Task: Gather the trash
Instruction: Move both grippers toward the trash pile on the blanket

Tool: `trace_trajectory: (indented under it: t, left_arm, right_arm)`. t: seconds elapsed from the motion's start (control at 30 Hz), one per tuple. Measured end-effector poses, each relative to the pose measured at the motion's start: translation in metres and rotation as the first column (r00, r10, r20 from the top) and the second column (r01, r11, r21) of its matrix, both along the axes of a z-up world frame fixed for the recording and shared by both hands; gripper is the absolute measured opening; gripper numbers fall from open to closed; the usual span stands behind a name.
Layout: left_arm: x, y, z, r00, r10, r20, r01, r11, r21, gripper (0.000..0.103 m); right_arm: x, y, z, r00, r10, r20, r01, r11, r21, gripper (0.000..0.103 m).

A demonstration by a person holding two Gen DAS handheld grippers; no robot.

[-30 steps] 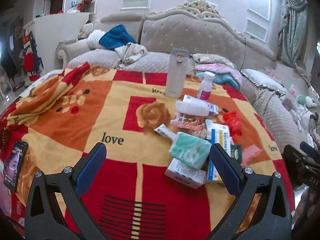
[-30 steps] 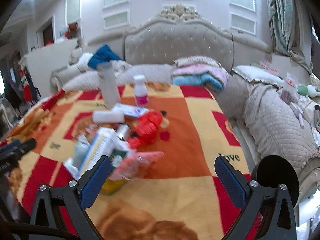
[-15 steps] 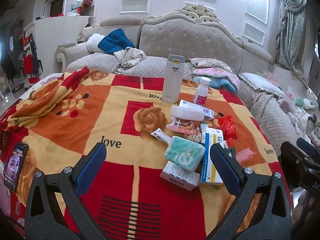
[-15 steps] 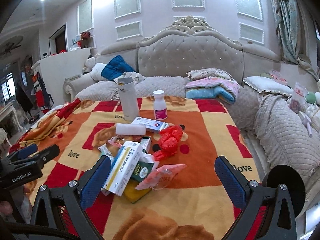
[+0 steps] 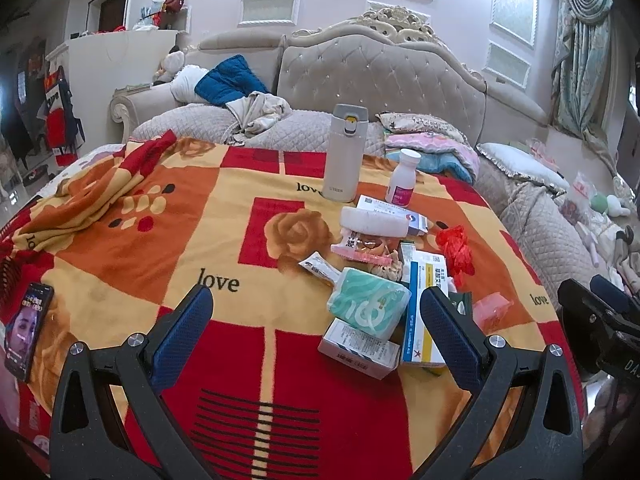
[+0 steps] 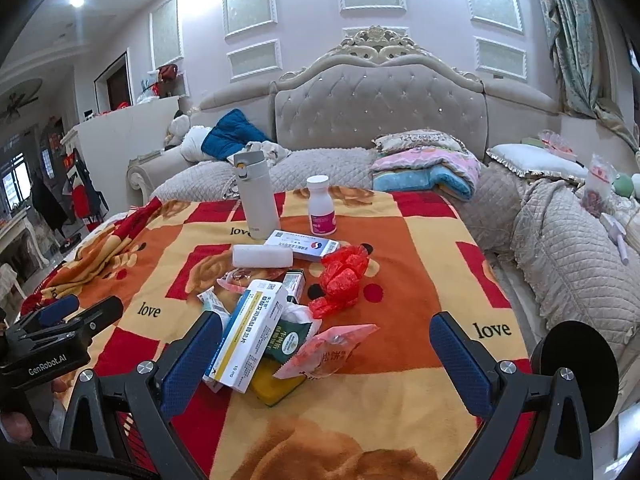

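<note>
- left gripper (image 5: 316, 312): blue-padded fingers spread wide and empty, hovering over the near edge of the red, orange and cream "love" blanket (image 5: 160, 216) that covers the surface.
- right gripper (image 6: 326, 336): fingers likewise released, holding nothing, with the pile of litter just ahead between them.
- trash, location: one loose heap right of the blanket's centre.
  - crumpled red plastic bag (image 6: 342, 276)
  - pink translucent snack wrapper (image 6: 326, 350)
  - teal-and-white soft tissue pack (image 5: 370, 306), lying on a small white printed carton (image 5: 360, 348)
  - long white, blue and yellow medicine box (image 6: 248, 338)
  - dark green sachet (image 6: 290, 340)
  - white cylindrical roll (image 6: 262, 257)
  - flat white-and-blue carton (image 6: 302, 245)
- not obviously trash, judged: tall grey-white flask (image 6: 256, 196) and white pill bottle with pink label (image 6: 321, 206), both upright behind the heap; black smartphone with lit screen (image 5: 28, 330) at the blanket's left edge, well apart.
- step in hand, judged: choosing a first piece. best to start with an outlying top item, the pink wrapper or the red bag, descend straight, pinch only the film and not the blanket pile beneath, and keep clear of the upright bottles.
- containers: no bin or collecting bag shows in either view. contents of the boxes, flask and bottle cannot be told; the cartons look closed, though the view is too distorted to be sure.
</note>
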State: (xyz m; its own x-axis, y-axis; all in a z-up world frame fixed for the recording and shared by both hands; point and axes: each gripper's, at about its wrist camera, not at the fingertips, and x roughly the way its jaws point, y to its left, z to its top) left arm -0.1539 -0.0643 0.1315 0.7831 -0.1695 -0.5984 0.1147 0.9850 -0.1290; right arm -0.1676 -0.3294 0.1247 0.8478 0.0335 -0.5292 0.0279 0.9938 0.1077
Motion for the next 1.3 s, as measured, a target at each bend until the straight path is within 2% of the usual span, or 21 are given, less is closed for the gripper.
trace_trajectory:
  t: [1.3]
  left_arm:
    - [0.006,-0.003,-0.02,0.999,-0.009,-0.047,0.008,1.0,-0.01,0.103]
  right_arm:
    - [0.009,-0.003,-0.013,0.999,-0.024,-0.022,0.023,1.0,-0.017,0.103]
